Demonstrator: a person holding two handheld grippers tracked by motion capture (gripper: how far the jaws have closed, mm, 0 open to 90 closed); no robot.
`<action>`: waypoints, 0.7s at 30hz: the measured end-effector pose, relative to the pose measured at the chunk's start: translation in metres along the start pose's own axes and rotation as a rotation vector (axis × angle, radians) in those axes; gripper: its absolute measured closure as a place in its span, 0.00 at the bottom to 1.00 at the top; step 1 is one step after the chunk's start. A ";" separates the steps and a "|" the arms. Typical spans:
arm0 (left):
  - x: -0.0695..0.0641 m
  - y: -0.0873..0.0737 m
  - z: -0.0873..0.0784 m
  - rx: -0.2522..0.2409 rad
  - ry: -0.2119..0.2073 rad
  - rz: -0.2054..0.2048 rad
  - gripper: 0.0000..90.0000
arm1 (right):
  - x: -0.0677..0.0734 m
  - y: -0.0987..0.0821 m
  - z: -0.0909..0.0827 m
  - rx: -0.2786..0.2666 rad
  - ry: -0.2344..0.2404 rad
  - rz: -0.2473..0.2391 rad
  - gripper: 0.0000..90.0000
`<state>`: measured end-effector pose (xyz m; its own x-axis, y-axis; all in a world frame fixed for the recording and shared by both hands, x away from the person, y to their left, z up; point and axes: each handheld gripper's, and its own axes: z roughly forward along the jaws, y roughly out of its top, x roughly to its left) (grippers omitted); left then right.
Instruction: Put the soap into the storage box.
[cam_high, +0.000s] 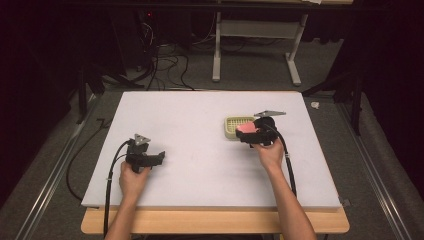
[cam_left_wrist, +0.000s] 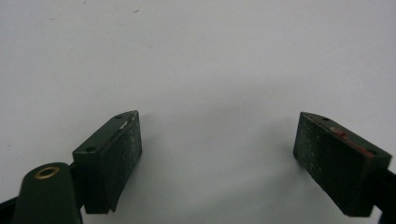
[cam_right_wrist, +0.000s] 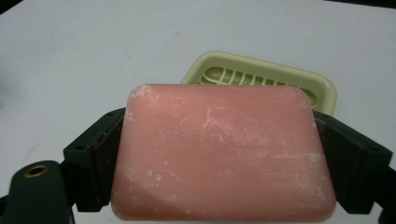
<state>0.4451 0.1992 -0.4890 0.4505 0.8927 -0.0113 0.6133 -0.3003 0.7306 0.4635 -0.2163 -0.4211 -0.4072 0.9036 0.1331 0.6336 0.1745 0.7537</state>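
White table (cam_high: 200, 150), pink soap (cam_right_wrist: 224, 154) between right gripper (cam_right_wrist: 224, 158) jaws

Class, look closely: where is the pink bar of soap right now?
The pink soap bar is clamped in the right gripper, on the table's right side, just in front of the pale green soap dish.

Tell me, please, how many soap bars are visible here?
1. The pink soap bar is clamped in the right gripper, beside the soap dish. Nothing seems hidden.

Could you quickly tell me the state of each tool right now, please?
Left tool: open, empty, above the white table.
Right tool: closed on the pink soap bar, near the green soap dish.
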 end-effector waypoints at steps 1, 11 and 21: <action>0.000 0.000 0.000 0.000 0.000 0.000 0.17 | 0.000 0.002 0.002 0.002 -0.003 -0.003 0.15; 0.001 0.000 0.000 0.002 -0.004 0.000 0.17 | 0.000 0.020 0.012 0.029 -0.028 0.006 0.15; 0.001 0.000 0.000 0.000 -0.007 -0.003 0.18 | -0.009 0.025 0.023 0.054 -0.041 0.049 0.15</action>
<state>0.4454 0.2002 -0.4890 0.4534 0.8911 -0.0180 0.6147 -0.2980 0.7303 0.4982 -0.2109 -0.4182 -0.3486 0.9265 0.1418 0.6870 0.1497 0.7111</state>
